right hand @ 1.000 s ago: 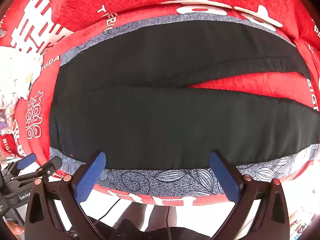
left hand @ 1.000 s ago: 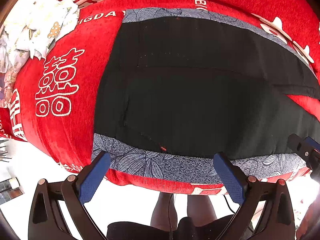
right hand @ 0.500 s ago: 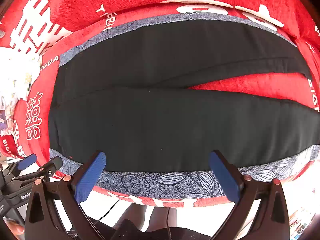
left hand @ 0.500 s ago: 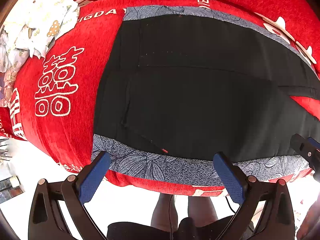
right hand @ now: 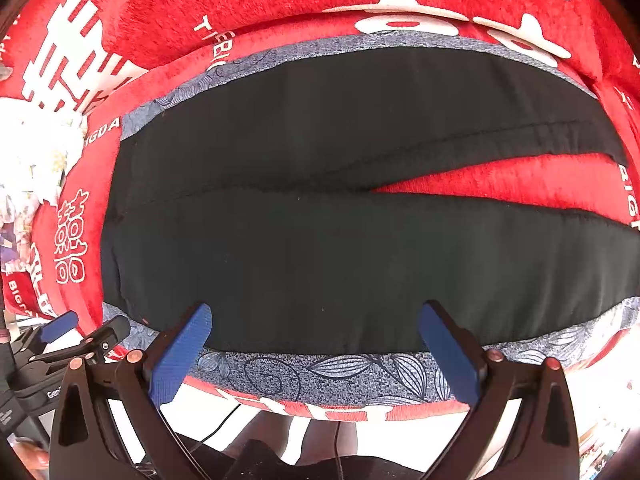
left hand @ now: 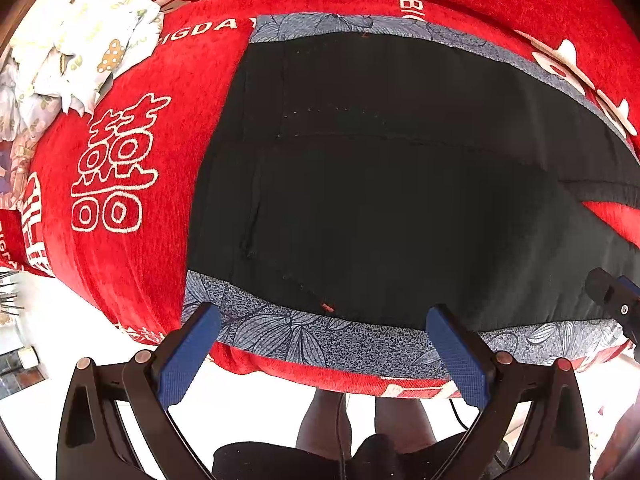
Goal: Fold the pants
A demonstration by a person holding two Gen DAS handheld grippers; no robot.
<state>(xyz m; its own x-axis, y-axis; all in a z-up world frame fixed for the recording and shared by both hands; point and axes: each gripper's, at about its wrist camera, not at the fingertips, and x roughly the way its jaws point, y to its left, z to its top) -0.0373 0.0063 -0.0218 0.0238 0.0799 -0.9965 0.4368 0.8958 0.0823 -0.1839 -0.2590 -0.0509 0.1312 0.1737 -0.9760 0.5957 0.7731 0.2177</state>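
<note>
Black pants (left hand: 392, 200) lie flat on a grey-blue floral mat (left hand: 304, 336) over a red cushion, waist to the left and legs running right. In the right wrist view the pants (right hand: 340, 248) show both legs, parted by a red gap at the right. My left gripper (left hand: 324, 336) is open and empty, hovering over the near edge by the waist end. My right gripper (right hand: 316, 332) is open and empty over the near leg's edge. Each gripper shows in the other's view, the right one (left hand: 616, 300) and the left one (right hand: 80, 332).
The red cushion (left hand: 132, 248) with white characters spreads around the mat. A crumpled white patterned cloth (left hand: 72, 52) lies at the far left. A white floor (left hand: 44, 328) and the person's legs (left hand: 348, 424) lie below the near edge.
Both grippers have crept slightly forward over the near edge of the pants. Their jaws stay open. The pants have not moved.
</note>
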